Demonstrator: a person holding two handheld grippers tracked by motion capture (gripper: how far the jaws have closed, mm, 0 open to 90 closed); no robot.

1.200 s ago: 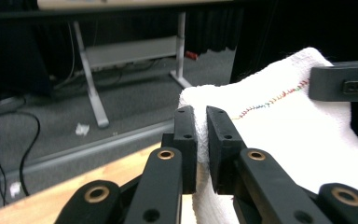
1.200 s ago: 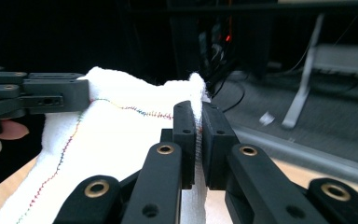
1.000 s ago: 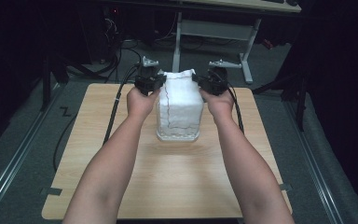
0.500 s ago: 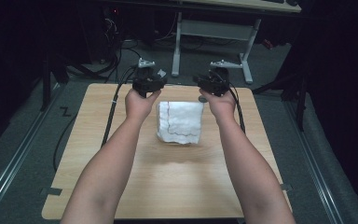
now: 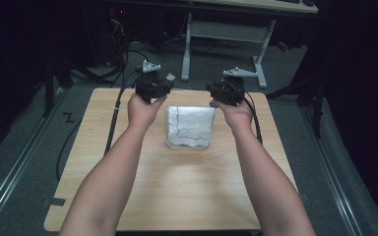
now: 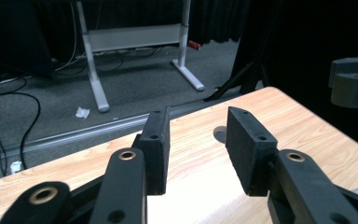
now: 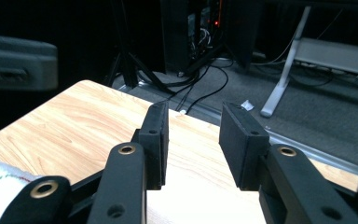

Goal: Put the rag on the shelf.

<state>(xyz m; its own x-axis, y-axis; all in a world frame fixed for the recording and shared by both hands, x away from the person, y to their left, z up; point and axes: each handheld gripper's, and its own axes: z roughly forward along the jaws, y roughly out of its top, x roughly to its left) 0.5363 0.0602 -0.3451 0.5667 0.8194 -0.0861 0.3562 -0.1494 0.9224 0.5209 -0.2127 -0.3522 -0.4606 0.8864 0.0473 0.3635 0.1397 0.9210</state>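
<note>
High view: a folded white cloth (image 5: 189,127) with a thin red stitched line lies flat on the wooden table (image 5: 177,187), toward the far half and between the two hands; the left gripper (image 5: 152,84) is held just off the cloth's far left corner and the right gripper (image 5: 226,89) just off its far right corner, both raised above the board and neither touching the fabric. The fold looks complete but loosely squared, so the main risk is judged to be a jaw or trailing cable brushing the top layer and flipping a corner open. Left gripper view: the two black jaws of the left gripper (image 6: 198,154) stand moderately apart with nothing between them, over bare wood near the table's far edge (image 6: 205,116); a bright strip at the bottom, probably the cloth, sits under the jaws. A low approach from here could pinch only the upper ply and drag the stack askew. Right gripper view: the right gripper (image 7: 193,144) likewise shows its jaws parted and empty above the wood, with the cloth's stitched edge (image 7: 2,184) at the lower left. Uneven timing between the two hands would likely skew any further fold.
</note>
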